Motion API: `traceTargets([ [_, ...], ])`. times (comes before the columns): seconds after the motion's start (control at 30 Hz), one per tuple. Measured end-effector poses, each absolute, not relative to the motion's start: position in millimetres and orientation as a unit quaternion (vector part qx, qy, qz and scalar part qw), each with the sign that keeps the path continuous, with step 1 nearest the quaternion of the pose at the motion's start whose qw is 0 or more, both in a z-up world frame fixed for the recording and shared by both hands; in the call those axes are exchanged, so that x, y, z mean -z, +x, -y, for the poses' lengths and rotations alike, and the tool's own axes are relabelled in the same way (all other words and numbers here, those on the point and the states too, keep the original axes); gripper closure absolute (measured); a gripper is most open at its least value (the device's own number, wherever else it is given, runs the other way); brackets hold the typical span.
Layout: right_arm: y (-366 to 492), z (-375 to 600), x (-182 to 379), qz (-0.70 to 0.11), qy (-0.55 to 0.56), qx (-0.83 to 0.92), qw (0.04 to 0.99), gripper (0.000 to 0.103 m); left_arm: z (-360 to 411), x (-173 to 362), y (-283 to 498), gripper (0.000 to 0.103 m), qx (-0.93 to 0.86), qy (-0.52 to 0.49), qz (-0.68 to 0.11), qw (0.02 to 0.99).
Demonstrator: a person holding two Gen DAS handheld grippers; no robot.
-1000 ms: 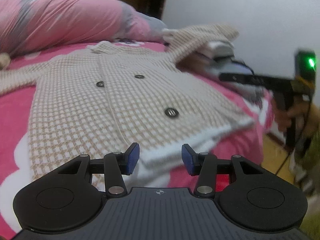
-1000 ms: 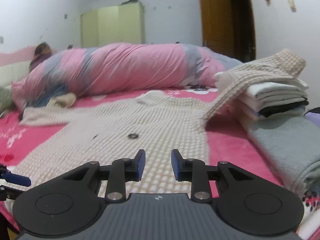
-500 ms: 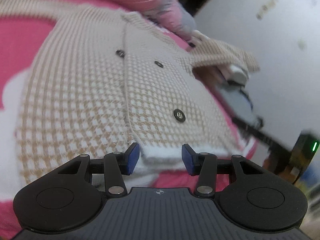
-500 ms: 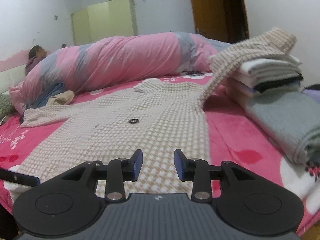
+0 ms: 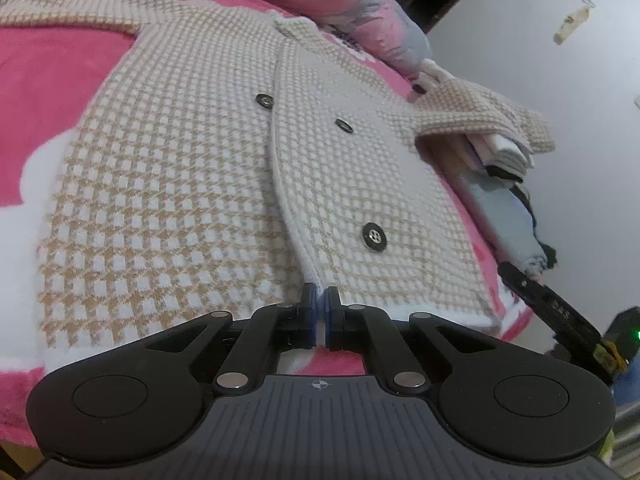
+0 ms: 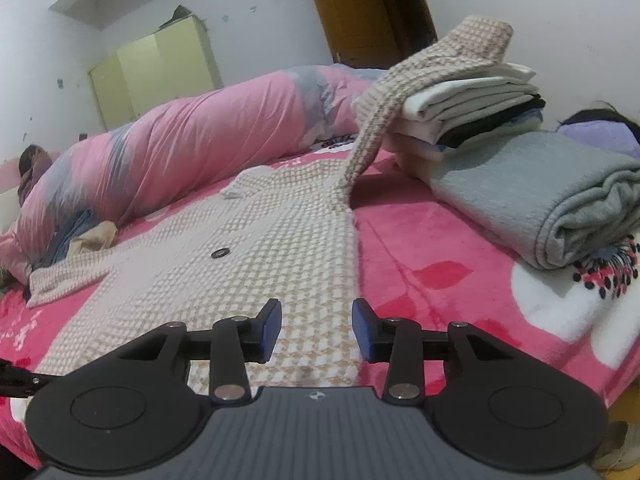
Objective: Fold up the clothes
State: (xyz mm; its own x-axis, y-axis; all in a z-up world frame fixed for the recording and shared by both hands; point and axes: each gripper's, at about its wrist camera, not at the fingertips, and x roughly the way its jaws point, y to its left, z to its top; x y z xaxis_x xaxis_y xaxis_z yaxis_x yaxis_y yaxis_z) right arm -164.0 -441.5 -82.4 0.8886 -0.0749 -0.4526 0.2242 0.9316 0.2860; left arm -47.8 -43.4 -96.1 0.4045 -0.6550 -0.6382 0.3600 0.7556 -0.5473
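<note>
Left wrist view: the left gripper (image 5: 319, 312) is clamped on the bottom hem of the checked cardigan (image 5: 192, 168), which lies spread flat on the pink bed (image 5: 48, 80).

Right wrist view: the right gripper (image 6: 316, 330) hovers over the cardigan's hem, jaws opening, pads clear of it. One sleeve (image 6: 432, 64) drapes over a stack of folded clothes (image 6: 472, 108).

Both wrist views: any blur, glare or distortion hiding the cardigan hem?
Left wrist: cardigan sharp, hem visible at the shut left gripper; right gripper smeared at the edge. Right wrist: fisheye bends the door; near hem soft; no glare.
</note>
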Motion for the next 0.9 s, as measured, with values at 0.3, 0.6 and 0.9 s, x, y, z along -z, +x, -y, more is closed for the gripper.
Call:
traceTargets([
  [0.3,-159.0,443.5,86.2,-0.225,0.17,0.081,0.956,0.061,46.5,116.7,-43.5,0.102,0.304,-0.139,-0.479,0.812],
  [0.6,-138.7,441.6,74.8,-0.224,0.139,0.084,0.961,0.061,24.3,90.9,-43.7,0.073,0.327,-0.128,-0.436,0.828],
  [0.9,-29.4,425.7,17.8,-0.21,0.091,0.007,0.973,0.062,54.8,63.6,22.4,0.07,0.365,-0.116,-0.355,0.853],
])
